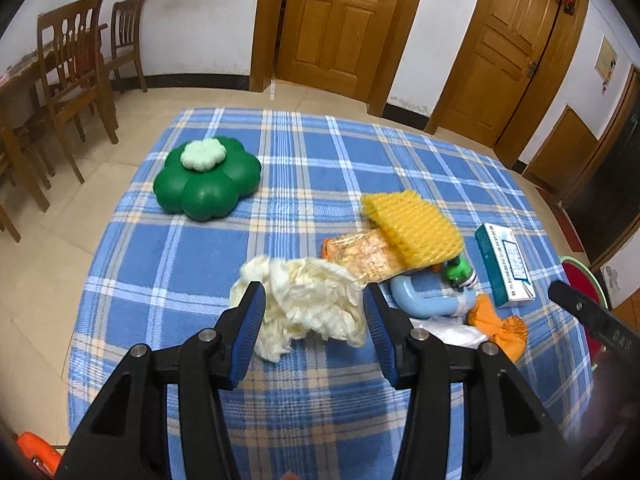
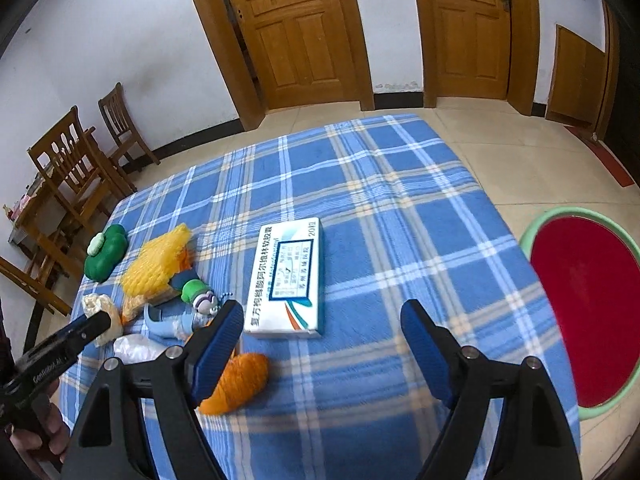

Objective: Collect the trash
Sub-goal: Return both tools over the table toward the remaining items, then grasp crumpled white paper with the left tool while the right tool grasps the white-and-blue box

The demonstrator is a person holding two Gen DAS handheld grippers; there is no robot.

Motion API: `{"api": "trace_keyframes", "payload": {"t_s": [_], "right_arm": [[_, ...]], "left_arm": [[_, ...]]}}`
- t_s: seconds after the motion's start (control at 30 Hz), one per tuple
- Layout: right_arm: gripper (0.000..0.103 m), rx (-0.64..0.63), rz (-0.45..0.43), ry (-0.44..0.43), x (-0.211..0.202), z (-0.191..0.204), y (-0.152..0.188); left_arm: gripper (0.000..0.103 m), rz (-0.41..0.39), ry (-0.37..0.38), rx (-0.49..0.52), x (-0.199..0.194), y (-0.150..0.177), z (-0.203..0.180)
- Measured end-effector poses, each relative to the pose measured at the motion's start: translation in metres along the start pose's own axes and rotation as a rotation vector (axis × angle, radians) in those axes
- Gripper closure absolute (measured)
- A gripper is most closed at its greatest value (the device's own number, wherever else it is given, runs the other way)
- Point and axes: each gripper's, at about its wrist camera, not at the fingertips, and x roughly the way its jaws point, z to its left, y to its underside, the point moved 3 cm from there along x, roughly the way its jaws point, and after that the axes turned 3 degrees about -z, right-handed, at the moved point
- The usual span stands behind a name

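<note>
A crumpled cream tissue (image 1: 304, 300) lies on the blue plaid cloth (image 1: 304, 152). My left gripper (image 1: 314, 312) hangs over it, open, with a blue pad on either side of the tissue and no clear squeeze. A white and teal medicine box (image 2: 288, 280) lies flat just ahead of my right gripper (image 2: 322, 324), which is open wide and holds nothing. An orange peel (image 2: 240, 380) rests by its left finger. Between the two grippers sit a yellow foam net (image 1: 412, 224), an orange wrapper (image 1: 368, 256), a green-capped bottle (image 1: 460, 272) and a pale blue plastic piece (image 1: 420, 300).
A green flower-shaped container (image 1: 208, 184) stands at the cloth's far left. A red basin with a green rim (image 2: 584, 312) sits on the floor beside the table's right edge. Wooden chairs (image 1: 76, 80) and a table stand at the left wall. Two wooden doors are behind.
</note>
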Motion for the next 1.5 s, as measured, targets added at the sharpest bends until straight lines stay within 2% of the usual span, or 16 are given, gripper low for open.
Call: {"api": "trace_keyframes", "payload": {"t_s": [0.27, 0.53, 0.7, 0.83, 1.03, 1.5], "right_arm": [[0.02, -0.032, 0.037, 0.007, 0.023, 0.015, -0.002], [0.02, -0.063, 0.07, 0.021, 0.037, 0.023, 0.002], [0.032, -0.074, 0.075, 0.03, 0.04, 0.025, 0.004], [0.048, -0.086, 0.071, 0.044, 0.038, 0.025, 0.004], [0.05, -0.078, 0.069, 0.029, 0.033, 0.021, 0.005], [0.05, -0.062, -0.014, 0.033, -0.015, 0.004, 0.004]], "left_arm": [[0.052, 0.027, 0.031, -0.017, 0.017, 0.003, 0.008], [0.052, 0.019, 0.041, -0.037, 0.025, 0.005, 0.007], [0.052, 0.01, 0.048, -0.047, 0.024, 0.005, 0.008], [0.061, 0.002, 0.065, -0.057, 0.022, 0.006, 0.012], [0.074, -0.015, 0.079, -0.07, 0.016, 0.007, 0.016], [0.076, -0.073, 0.114, -0.059, -0.024, 0.004, -0.005]]}}
